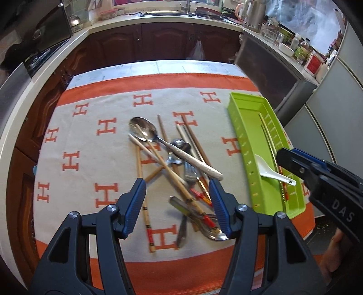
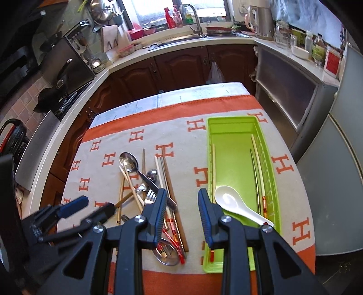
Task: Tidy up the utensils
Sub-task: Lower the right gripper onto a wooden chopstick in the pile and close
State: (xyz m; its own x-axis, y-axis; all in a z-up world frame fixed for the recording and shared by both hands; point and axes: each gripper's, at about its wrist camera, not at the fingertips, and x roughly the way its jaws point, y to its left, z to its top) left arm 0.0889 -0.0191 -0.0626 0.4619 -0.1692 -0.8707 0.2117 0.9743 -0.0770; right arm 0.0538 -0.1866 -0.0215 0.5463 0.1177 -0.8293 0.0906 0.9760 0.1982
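A tangled pile of utensils lies on the cloth: a large metal spoon (image 1: 145, 130) (image 2: 128, 162) with a pale handle, a fork (image 1: 190, 172) (image 2: 150, 195), smaller spoons and several chopsticks (image 1: 158, 156) (image 2: 169, 179). To its right sits a green tray (image 1: 247, 145) (image 2: 229, 119) holding a white ceramic spoon (image 1: 270, 169) (image 2: 229, 199) and a few chopsticks (image 2: 257, 163). My left gripper (image 1: 176, 181) (image 2: 93, 207) hovers open above the near part of the pile, holding nothing. My right gripper (image 2: 182, 192) (image 1: 285, 158) hangs open and empty over the gap between pile and tray.
The table wears an orange and cream cloth (image 1: 90, 140) with H marks; its right edge drops off just past the tray. Dark wooden cabinets (image 2: 181, 65), a worktop with a sink (image 2: 195, 34) and a kettle (image 2: 261, 20) ring the table. Grey cupboards (image 2: 295, 90) stand at right.
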